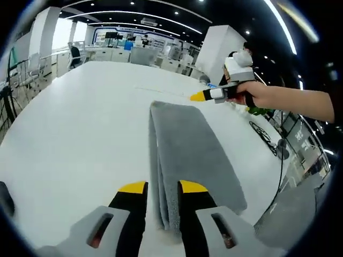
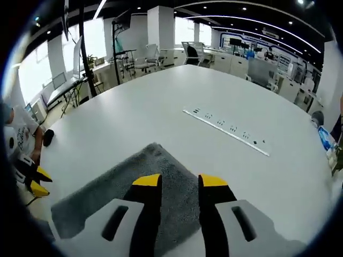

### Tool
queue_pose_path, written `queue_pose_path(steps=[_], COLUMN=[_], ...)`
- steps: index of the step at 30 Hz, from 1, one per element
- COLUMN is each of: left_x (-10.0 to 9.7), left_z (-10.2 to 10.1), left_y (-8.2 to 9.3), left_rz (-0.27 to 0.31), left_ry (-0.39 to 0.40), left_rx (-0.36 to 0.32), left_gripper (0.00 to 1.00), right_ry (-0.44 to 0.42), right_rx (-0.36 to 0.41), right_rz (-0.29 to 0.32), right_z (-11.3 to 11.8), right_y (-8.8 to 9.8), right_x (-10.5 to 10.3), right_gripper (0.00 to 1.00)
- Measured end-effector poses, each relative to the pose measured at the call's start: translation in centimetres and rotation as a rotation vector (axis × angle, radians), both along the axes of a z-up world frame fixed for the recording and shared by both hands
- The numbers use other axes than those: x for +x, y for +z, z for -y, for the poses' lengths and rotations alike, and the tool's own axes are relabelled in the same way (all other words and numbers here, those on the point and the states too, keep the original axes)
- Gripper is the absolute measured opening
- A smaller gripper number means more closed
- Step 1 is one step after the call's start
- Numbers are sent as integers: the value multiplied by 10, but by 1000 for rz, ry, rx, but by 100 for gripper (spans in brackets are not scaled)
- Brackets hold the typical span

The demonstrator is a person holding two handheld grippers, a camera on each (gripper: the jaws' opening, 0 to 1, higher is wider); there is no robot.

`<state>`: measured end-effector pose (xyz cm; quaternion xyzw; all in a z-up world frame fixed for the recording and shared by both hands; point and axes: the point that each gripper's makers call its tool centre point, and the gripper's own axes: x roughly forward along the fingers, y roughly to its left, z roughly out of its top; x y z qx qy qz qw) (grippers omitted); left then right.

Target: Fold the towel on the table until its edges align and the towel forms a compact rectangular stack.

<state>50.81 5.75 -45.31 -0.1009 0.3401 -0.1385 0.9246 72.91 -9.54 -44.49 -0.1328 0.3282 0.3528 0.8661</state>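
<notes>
You're working w/ a grey towel [image 1: 185,155] lying folded lengthwise on the white table [image 1: 75,128]. Your left gripper [image 1: 162,188] is straddling its near folded edge, jaws apart; your right gripper [image 2: 179,182] is hovering over the far end, jaws parted too. The right gripper view is showing a power strip [image 2: 225,131] beyond; the left gripper view is catching your hand [image 1: 260,96].

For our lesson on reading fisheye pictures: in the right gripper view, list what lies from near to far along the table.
Right hand-held gripper → grey folded towel → bare white table → strip of sockets set in the table → office desks and chairs.
</notes>
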Motion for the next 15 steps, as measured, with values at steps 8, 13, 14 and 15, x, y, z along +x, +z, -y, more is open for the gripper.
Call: queue_pose_path(steps=[8, 13, 14, 15], left_x=[25, 34, 37, 39], left_z=[1, 10, 10, 11], left_y=[10, 16, 14, 12], left_rz=[44, 64, 65, 60], left_ry=[-81, -126, -134, -143], left_rx=[36, 52, 59, 68], left_gripper=[29, 34, 36, 39], right_ry=[-68, -95, -94, -93], right_rx=[43, 95, 98, 100], right_rz=[-27, -33, -30, -30], right_z=[35, 51, 52, 53], right_y=[1, 9, 11, 11], right_x=[-14, -23, -26, -28], right_gripper=[30, 34, 35, 37])
